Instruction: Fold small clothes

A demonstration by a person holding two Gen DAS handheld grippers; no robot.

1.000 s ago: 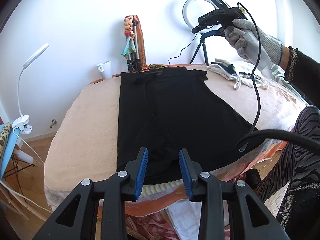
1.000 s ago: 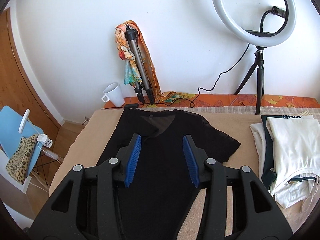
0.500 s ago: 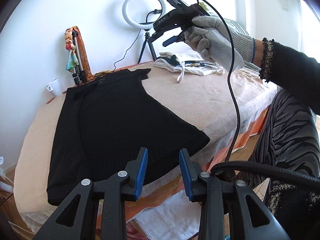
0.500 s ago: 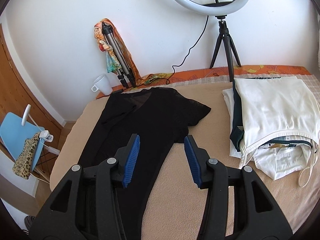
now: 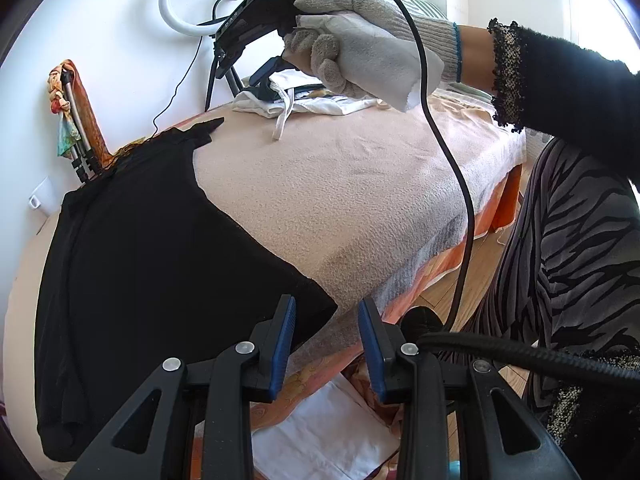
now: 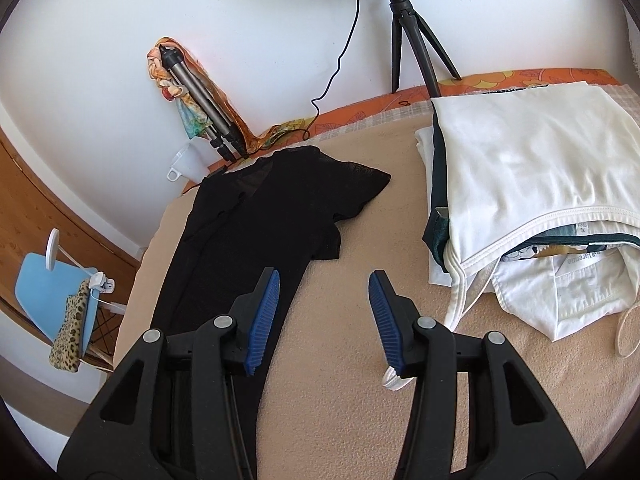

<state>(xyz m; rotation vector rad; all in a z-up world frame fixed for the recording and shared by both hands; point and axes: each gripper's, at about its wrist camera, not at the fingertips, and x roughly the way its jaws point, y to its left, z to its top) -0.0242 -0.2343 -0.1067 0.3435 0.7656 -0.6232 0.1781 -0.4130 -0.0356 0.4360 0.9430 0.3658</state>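
A black short-sleeved top [image 5: 152,248] lies flat on the peach blanket [image 5: 360,184], folded lengthwise, one sleeve [image 6: 352,184] spread toward the middle. My left gripper [image 5: 326,312] hovers open just off the top's near right hem corner, at the bed's front edge, nothing between its blue pads. My right gripper [image 6: 324,284] is open above the blanket beside the top's right edge, below the sleeve. In the left wrist view a gloved hand [image 5: 360,52] holds the right gripper [image 5: 256,76] over the far part of the bed.
A pile of white and dark green clothes [image 6: 520,184] lies on the right of the bed. A ring light tripod [image 6: 416,40], a folded tripod with a scarf [image 6: 200,100] and a white mug [image 6: 188,160] stand along the wall. A blue chair [image 6: 52,288] is left of the bed.
Both grippers swung right and dropped lower. The left one went from the middle of the hem to its right corner; the right one went from over the top to the blanket beside it.
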